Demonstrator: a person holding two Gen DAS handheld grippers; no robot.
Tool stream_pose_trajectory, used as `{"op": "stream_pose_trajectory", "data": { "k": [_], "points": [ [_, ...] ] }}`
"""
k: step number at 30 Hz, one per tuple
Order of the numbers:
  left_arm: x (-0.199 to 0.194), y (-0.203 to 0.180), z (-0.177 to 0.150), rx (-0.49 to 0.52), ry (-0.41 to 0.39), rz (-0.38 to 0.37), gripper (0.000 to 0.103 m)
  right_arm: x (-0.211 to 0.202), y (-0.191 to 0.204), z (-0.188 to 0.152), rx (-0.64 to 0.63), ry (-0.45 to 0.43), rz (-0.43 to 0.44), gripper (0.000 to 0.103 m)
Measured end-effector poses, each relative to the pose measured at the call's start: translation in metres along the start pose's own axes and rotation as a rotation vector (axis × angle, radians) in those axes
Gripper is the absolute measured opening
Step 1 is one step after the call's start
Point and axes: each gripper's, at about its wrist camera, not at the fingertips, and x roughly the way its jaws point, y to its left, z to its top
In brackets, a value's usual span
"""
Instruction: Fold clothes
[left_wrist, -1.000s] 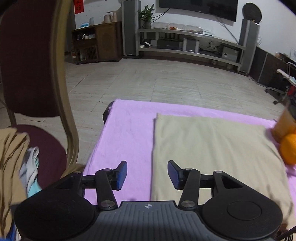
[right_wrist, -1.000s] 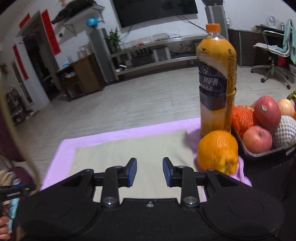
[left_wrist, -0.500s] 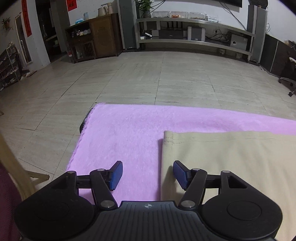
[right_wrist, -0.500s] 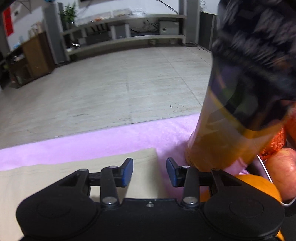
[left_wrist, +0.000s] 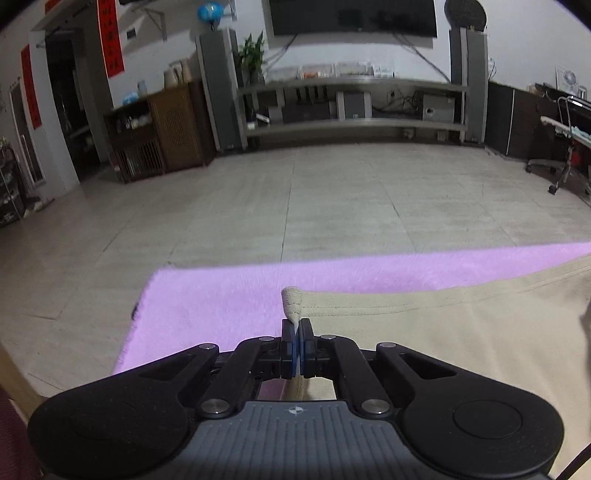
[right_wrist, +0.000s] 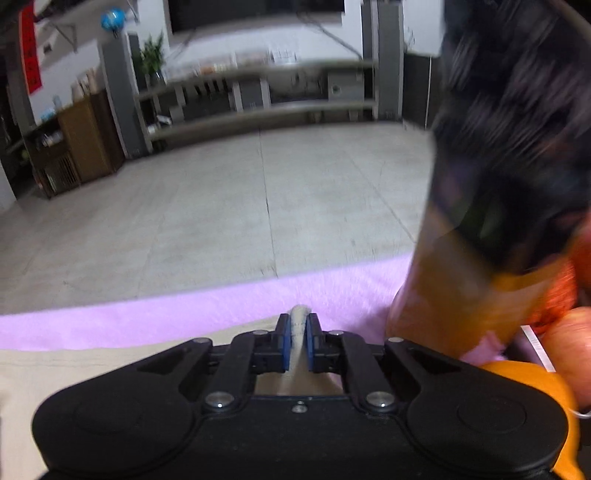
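Left gripper (left_wrist: 296, 338) clamped on beige cloth (left_wrist: 443, 332) corner, right gripper (right_wrist: 297, 334) closing on other far corner, pink blanket (left_wrist: 221, 295) below, bottle (right_wrist: 469, 288) at right edge.

This is a home living room. A large dark flat television (left_wrist: 351, 16) hangs on the white wall above a long grey two-tier media shelf (left_wrist: 354, 105) carrying small electronics, flanked by tall grey floor speakers (left_wrist: 219, 88). A green potted plant (left_wrist: 253, 55) stands at the shelf's left end, beside a brown wooden cabinet (left_wrist: 162, 129). Red paper banners (left_wrist: 110, 37) frame a dark doorway. The floor is pale grey tile (left_wrist: 295, 206). A wheeled office chair (left_wrist: 565, 147) sits at the right wall, and a desk under a fluffy pink blanket (left_wrist: 221, 302) holds a tall orange drink bottle (right_wrist: 480, 258) and fruit.
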Motion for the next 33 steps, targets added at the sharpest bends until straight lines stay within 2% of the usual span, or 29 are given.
{"op": "stream_pose_trajectory", "data": {
  "k": [5, 12, 15, 16, 17, 18, 19, 21, 23, 26, 31, 33],
  "points": [
    [-0.073, 0.006, 0.007, 0.006, -0.079, 0.028, 0.003, -0.081, -0.017, 0.006, 0.031, -0.046, 0.070, 0.007],
    [-0.186, 0.013, -0.023, -0.037, -0.134, 0.025, 0.003, -0.203, -0.045, -0.011, 0.015, -0.110, 0.121, 0.007],
    [-0.223, 0.013, -0.064, -0.041, -0.027, 0.018, 0.005, -0.247, -0.065, -0.045, 0.014, -0.098, 0.140, 0.007],
    [-0.236, 0.014, -0.078, -0.042, 0.011, 0.017, 0.007, -0.259, -0.072, -0.060, 0.013, -0.087, 0.145, 0.007],
    [-0.244, 0.015, -0.096, -0.035, 0.068, 0.021, 0.015, -0.270, -0.080, -0.076, 0.014, -0.065, 0.148, 0.007],
    [-0.252, 0.016, -0.114, -0.028, 0.128, 0.026, 0.015, -0.278, -0.089, -0.095, 0.017, -0.032, 0.148, 0.008],
    [-0.259, 0.021, -0.131, -0.041, 0.165, 0.021, 0.015, -0.284, -0.099, -0.114, 0.028, 0.003, 0.151, 0.010],
    [-0.273, 0.031, -0.162, -0.077, 0.232, 0.007, 0.015, -0.285, -0.122, -0.147, 0.088, 0.104, 0.178, 0.029],
    [-0.281, 0.043, -0.175, -0.165, 0.258, -0.003, 0.015, -0.278, -0.148, -0.171, 0.207, 0.175, 0.201, 0.031],
    [-0.283, 0.055, -0.177, -0.290, 0.260, -0.046, 0.029, -0.265, -0.167, -0.190, 0.366, 0.239, 0.246, 0.031],
    [-0.263, 0.057, -0.181, -0.440, 0.320, -0.124, 0.034, -0.254, -0.168, -0.195, 0.430, 0.261, 0.292, 0.033],
    [-0.254, 0.057, -0.178, -0.490, 0.337, -0.144, 0.042, -0.248, -0.166, -0.200, 0.436, 0.272, 0.303, 0.034]
  ]
}}
